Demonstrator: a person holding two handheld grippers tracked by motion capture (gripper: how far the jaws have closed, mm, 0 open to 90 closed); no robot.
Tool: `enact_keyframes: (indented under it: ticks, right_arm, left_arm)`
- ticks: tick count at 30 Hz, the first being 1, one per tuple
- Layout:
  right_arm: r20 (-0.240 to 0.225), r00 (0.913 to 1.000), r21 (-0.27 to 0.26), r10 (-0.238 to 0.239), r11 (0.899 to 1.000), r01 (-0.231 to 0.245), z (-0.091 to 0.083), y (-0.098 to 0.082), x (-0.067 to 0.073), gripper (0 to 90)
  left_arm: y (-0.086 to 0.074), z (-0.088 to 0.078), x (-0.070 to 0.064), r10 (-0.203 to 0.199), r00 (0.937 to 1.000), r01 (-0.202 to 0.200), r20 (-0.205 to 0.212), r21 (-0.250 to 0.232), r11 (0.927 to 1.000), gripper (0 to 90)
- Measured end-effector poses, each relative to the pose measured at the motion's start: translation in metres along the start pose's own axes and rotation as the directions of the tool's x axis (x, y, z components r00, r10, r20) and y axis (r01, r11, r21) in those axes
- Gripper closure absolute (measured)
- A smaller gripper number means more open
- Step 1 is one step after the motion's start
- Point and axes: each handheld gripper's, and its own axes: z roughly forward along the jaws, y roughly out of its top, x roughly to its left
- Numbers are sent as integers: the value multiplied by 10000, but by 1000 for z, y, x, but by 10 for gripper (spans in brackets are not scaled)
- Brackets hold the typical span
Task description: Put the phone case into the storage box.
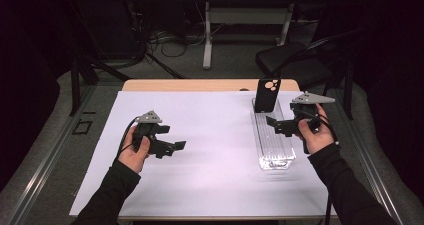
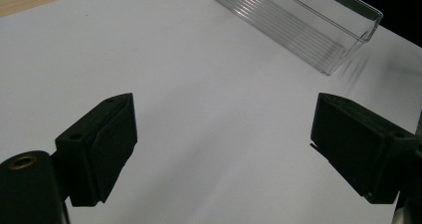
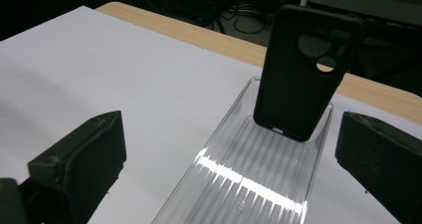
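I read this as the moment just after placing: the black phone case (image 1: 266, 95) stands upright, leaning at the far end of the clear ribbed tray (image 1: 275, 150), its camera cut-outs at the top; in the right gripper view it rises from the tray floor between and beyond my jaws, touching neither. My right tool (image 1: 276, 124) hangs just beside the tray's right wall with its jaws spread as wide as they go and nothing in them; my left tool (image 1: 172, 146) sits well apart over the bare white sheet (image 1: 210, 135), jaws wide too and empty, pointing toward the tray. My judgement is that the step in hand is letting go and clearing off; if more work on the case is wanted, the next move calls for coming at it squarely from the side, jaws either side of its narrow edges, without nudging the tray, since the case only leans and could topple or slide along the ribs. Around the work, the wooden table (image 1: 200, 85) shows past the sheet's far edge; beyond it a dark chair (image 1: 290, 60) and cables on the floor; nothing lies between either tool and the tray.
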Motion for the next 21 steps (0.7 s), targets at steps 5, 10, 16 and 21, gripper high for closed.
enact_keyframes:
  ticks: [5,10,16,21]
  right_arm:
    - [-141,9999,112,45,9999,-44,-6,-8,15,0]
    - [-185,9998,246,20,9997,-15,-11,-13,26,0]
    - [-138,9998,156,-121,9998,123,-21,-17,40,0]
    - [-161,9997,6,-157,9999,157,-31,-25,47,0]
  left_arm:
    - [1,-4,-6,93,10000,-93,-14,49,9999,114]
    - [2,-8,-12,163,9998,-163,-147,27,9999,113]
    - [0,-14,-19,100,9997,-105,-212,-212,9997,114]
    - [-7,-19,-22,174,9994,-180,-309,-198,9996,114]
